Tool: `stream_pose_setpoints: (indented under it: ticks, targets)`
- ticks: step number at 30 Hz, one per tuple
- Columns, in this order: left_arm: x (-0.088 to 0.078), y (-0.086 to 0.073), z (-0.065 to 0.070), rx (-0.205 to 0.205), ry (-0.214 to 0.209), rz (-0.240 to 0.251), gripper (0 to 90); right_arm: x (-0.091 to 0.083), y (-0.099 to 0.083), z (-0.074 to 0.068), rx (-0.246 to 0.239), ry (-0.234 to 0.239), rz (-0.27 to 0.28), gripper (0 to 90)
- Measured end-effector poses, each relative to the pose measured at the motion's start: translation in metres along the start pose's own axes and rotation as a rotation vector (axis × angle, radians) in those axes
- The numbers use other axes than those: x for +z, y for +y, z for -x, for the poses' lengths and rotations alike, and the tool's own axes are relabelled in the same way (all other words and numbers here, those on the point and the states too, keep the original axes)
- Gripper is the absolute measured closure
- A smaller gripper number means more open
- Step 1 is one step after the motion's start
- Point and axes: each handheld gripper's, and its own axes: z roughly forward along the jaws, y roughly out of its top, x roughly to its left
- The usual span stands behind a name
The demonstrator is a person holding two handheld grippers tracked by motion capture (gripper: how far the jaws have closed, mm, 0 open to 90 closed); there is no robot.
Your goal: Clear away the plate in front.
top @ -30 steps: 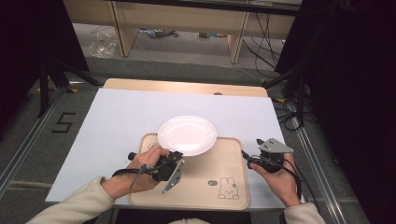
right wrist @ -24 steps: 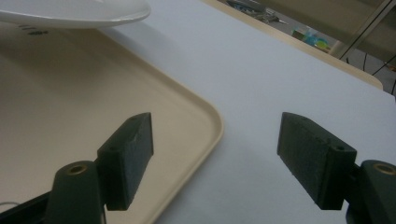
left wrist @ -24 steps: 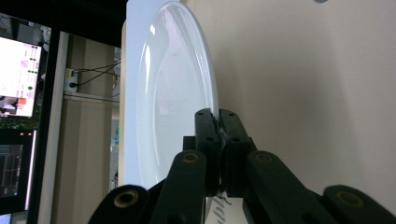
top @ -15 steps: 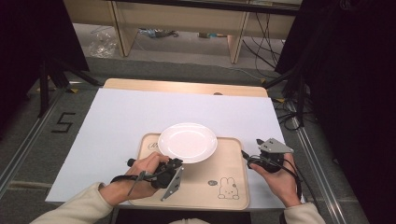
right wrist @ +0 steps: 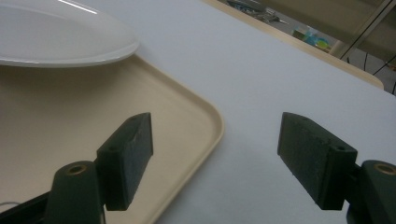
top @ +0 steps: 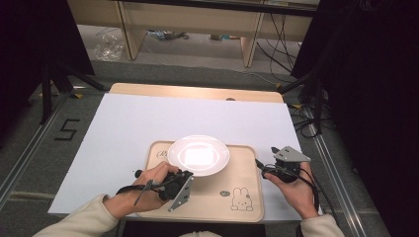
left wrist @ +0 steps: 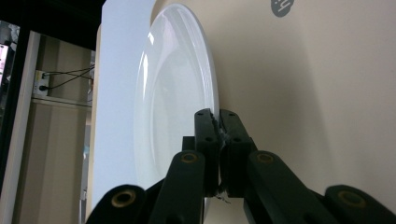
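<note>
A white plate (top: pixel 198 155) rests on the far part of a beige tray (top: pixel 247 177) with a rabbit print. My left gripper (top: pixel 186 174) is shut on the plate's near rim. In the left gripper view the two jaws (left wrist: pixel 218 126) press together on the edge of the plate (left wrist: pixel 173 93), with the tray (left wrist: pixel 303 93) behind it. My right gripper (top: pixel 260 166) is held at the tray's right edge. In the right gripper view it stands open (right wrist: pixel 215 154) over the tray's corner (right wrist: pixel 205 116), with the plate (right wrist: pixel 56 37) off to the left.
The tray lies on a white sheet (top: pixel 148 123) that covers a wooden table (top: pixel 197 92). Cables (top: pixel 306 123) trail on the floor at the right. A black "5" mark (top: pixel 66 129) is on the floor at the left, and shelf legs stand behind.
The left gripper has drawn the plate toward the person, further onto the tray. The right gripper has stayed where it was.
</note>
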Motion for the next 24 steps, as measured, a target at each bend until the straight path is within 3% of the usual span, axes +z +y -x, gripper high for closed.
stream_pose_setpoints:
  ticks: [3,5,6,8,9,12,18,24]
  targets:
    - [0.001,-0.002,0.000,-0.030,-0.039,0.009,84.9,0.000,0.000,0.000,-0.001,0.001,-0.001,27.3]
    - [0.002,-0.003,0.000,-0.067,-0.089,0.016,76.8,0.000,0.000,0.000,0.001,0.001,0.000,27.2]
    - [0.002,-0.003,0.001,-0.092,-0.096,0.028,72.5,0.000,0.000,0.000,0.002,0.001,0.000,27.2]
    - [-0.001,-0.003,-0.002,-0.095,-0.086,0.036,65.2,0.000,0.000,0.000,0.000,0.000,-0.001,27.1]
    - [-0.003,-0.006,-0.006,-0.159,-0.096,0.071,60.8,0.000,0.000,0.000,0.000,0.001,-0.001,27.1]
    - [-0.006,-0.010,-0.013,-0.214,-0.079,0.091,49.1,0.000,0.000,0.000,0.000,0.001,-0.001,27.0]
    - [-0.009,-0.025,-0.022,-0.413,-0.049,0.159,39.4,0.000,0.000,0.000,0.002,0.001,0.000,27.0]
    - [-0.007,-0.042,-0.021,-0.557,-0.037,0.191,33.7,0.000,0.000,0.001,0.008,0.002,0.001,26.6]
